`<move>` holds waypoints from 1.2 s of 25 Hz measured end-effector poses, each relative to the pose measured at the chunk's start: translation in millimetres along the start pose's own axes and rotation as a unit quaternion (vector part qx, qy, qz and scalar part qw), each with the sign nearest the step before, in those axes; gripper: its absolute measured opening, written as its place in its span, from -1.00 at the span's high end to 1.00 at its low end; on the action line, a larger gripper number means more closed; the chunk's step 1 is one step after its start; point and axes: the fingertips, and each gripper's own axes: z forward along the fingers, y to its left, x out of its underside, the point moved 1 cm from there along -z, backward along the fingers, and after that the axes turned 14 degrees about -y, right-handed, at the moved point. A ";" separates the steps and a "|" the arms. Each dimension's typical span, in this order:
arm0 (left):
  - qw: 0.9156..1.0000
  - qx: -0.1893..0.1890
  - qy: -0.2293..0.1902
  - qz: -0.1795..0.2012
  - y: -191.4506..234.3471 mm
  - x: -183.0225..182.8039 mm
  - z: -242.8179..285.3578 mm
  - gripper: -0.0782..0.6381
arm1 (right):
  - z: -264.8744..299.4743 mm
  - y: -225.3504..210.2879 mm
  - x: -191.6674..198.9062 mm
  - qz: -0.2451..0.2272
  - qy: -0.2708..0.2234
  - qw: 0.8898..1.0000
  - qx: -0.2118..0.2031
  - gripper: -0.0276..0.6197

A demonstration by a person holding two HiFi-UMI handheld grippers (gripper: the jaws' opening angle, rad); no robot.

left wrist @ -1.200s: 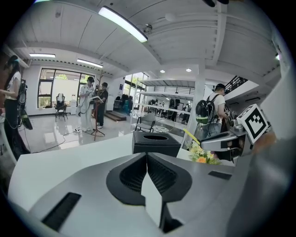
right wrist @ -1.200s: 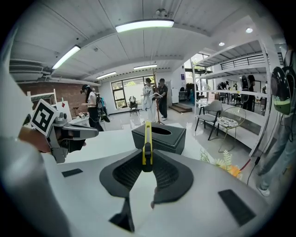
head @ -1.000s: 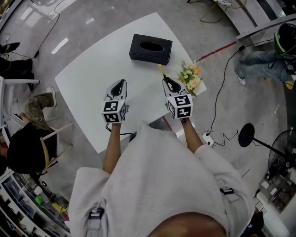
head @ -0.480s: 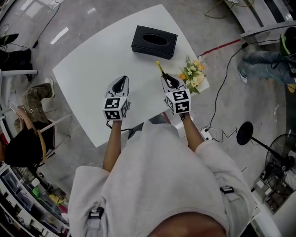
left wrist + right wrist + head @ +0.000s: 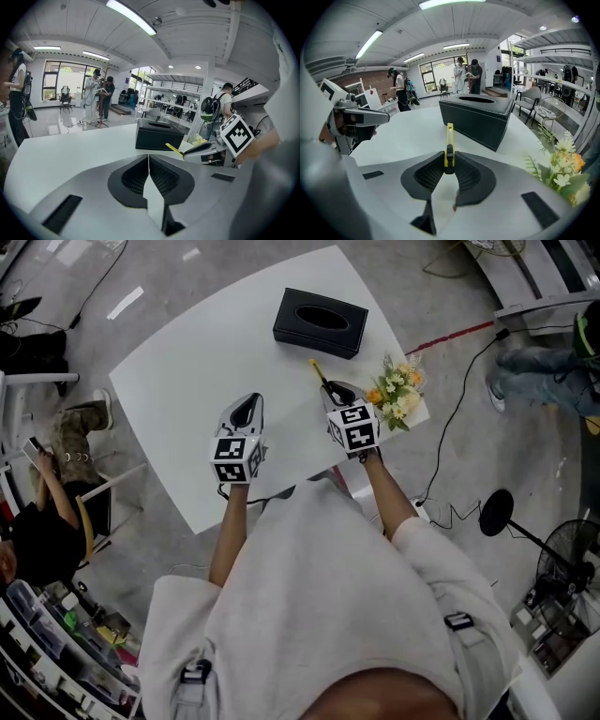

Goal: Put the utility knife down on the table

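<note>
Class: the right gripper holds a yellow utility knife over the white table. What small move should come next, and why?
Probably lower the right gripper a little until the utility knife lies on the table, then open. Its jaws clamp the utility knife, which seems to hang above bare tabletop, short of the black tissue box.

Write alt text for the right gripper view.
The right claw grips a yellow utility knife pointing forward over a white table. A black tissue box stands ahead, a flower bouquet at right, the left claw at left.
</note>
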 end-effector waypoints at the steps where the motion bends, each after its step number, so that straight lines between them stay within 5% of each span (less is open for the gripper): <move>1: 1.000 0.000 0.000 0.000 0.5 0.1 0.2 0.72 | 3.9 -0.1 1.2 0.000 0.004 1.000 -0.002 0.66; 18: 1.000 -0.008 0.006 -0.006 5.2 2.7 -1.9 0.72 | 51.8 9.3 24.2 -0.030 0.088 0.995 -0.039 0.66; 30: 1.000 0.000 0.004 -0.005 0.6 2.1 3.2 0.72 | 55.3 9.4 30.3 -0.048 0.098 0.993 -0.034 0.66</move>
